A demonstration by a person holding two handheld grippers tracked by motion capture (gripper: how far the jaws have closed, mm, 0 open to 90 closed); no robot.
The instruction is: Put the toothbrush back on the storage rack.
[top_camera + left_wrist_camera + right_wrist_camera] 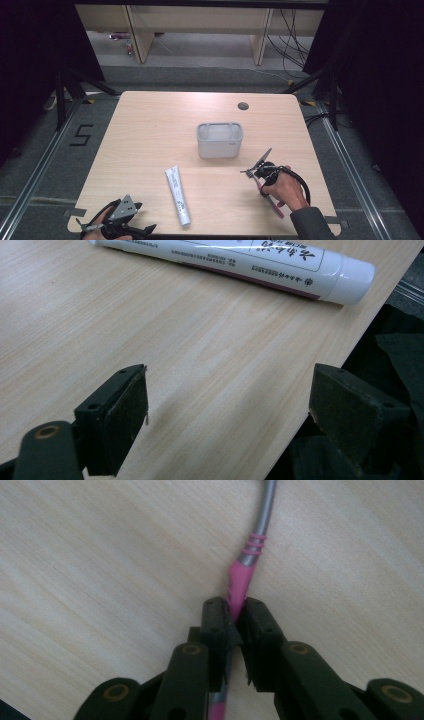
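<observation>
**Toothbrush pinched, cup just ahead**

The right gripper [235,617] has squeezed shut on the pink toothbrush [239,577], which lies flat on the table [150,130], running toward the person. The grey cup [219,140] sits ahead, to its left. The left gripper [227,410] rests wide open, near the toothpaste tube [178,195].

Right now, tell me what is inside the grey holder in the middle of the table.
From above, the grey holder shows a pale interior with a divider near one end and nothing sticking out. Its floor is hidden by the walls, so small items cannot be ruled out.
</observation>
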